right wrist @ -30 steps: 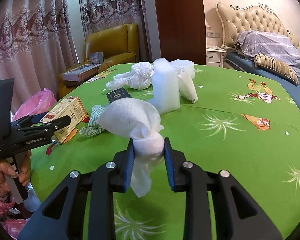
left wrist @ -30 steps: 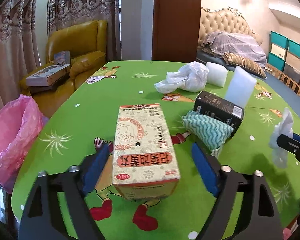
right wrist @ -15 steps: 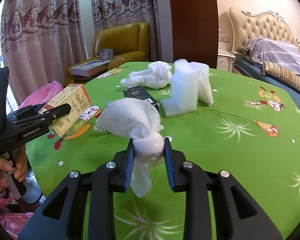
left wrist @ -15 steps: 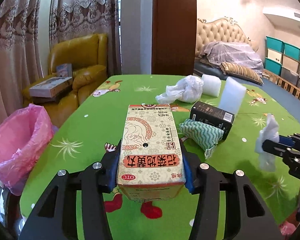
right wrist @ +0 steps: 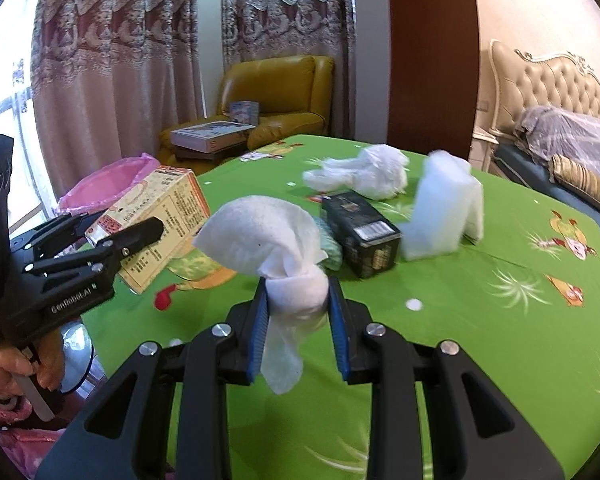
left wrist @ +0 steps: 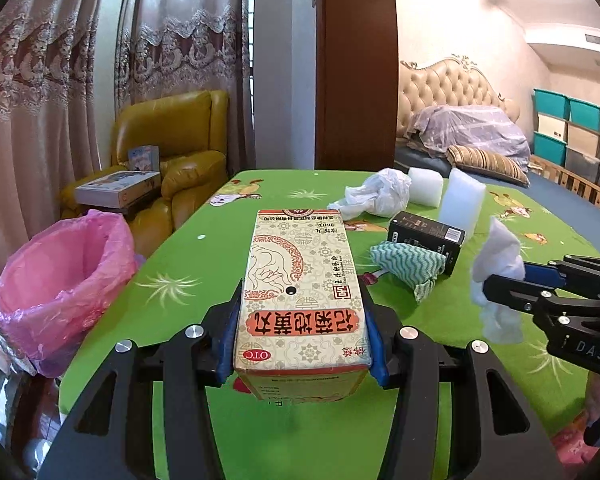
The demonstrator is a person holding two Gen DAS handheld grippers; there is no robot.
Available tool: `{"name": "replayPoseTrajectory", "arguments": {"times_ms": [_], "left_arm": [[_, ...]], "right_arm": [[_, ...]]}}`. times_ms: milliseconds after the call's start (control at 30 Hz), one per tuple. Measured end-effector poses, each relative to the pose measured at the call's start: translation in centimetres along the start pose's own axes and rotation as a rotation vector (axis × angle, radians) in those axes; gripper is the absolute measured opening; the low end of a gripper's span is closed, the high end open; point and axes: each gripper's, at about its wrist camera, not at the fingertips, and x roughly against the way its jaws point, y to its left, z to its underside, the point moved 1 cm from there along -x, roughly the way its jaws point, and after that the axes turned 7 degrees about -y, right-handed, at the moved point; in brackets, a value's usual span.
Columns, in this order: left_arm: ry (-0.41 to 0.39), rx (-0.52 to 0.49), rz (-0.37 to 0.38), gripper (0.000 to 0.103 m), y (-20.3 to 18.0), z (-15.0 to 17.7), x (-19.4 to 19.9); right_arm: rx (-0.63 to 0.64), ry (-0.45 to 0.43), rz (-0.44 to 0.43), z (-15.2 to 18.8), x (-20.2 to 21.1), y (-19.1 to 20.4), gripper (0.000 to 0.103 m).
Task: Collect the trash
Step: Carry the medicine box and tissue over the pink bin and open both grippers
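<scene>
My left gripper (left wrist: 302, 340) is shut on a beige medicine box (left wrist: 302, 292) with red Chinese lettering and holds it above the green table (left wrist: 204, 256). The box also shows in the right wrist view (right wrist: 156, 220). My right gripper (right wrist: 298, 320) is shut on a crumpled white tissue (right wrist: 272, 240), lifted off the table; the tissue also shows in the left wrist view (left wrist: 496, 276). A bin with a pink bag (left wrist: 60, 276) stands beside the table's left edge.
On the table lie a black box (left wrist: 424, 236), a green patterned cloth (left wrist: 408, 264), a white plastic bag (left wrist: 380, 196) and white foam blocks (left wrist: 460, 204). A yellow armchair (left wrist: 172, 152) with boxes stands behind the bin. A bed (left wrist: 472, 136) is at the back right.
My left gripper closed on the medicine box and lifted it off the table. My right gripper moved left with the tissue, closer to the left gripper.
</scene>
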Motion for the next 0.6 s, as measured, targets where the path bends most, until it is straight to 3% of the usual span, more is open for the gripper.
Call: {"name": "replayPoseTrajectory", "arguments": {"times_ms": [300, 600], "left_arm": [[-0.028, 0.024, -0.043, 0.048, 3.0, 0.4, 1.2], [-0.064, 0.057, -0.151, 0.048, 7.9, -0.2, 2.6]], "right_arm": [[0.072, 0.005, -0.08, -1.6, -2.0, 4.3, 0.028], [0.134, -0.01, -0.161, -4.2, -5.1, 8.8, 0.028]]}}
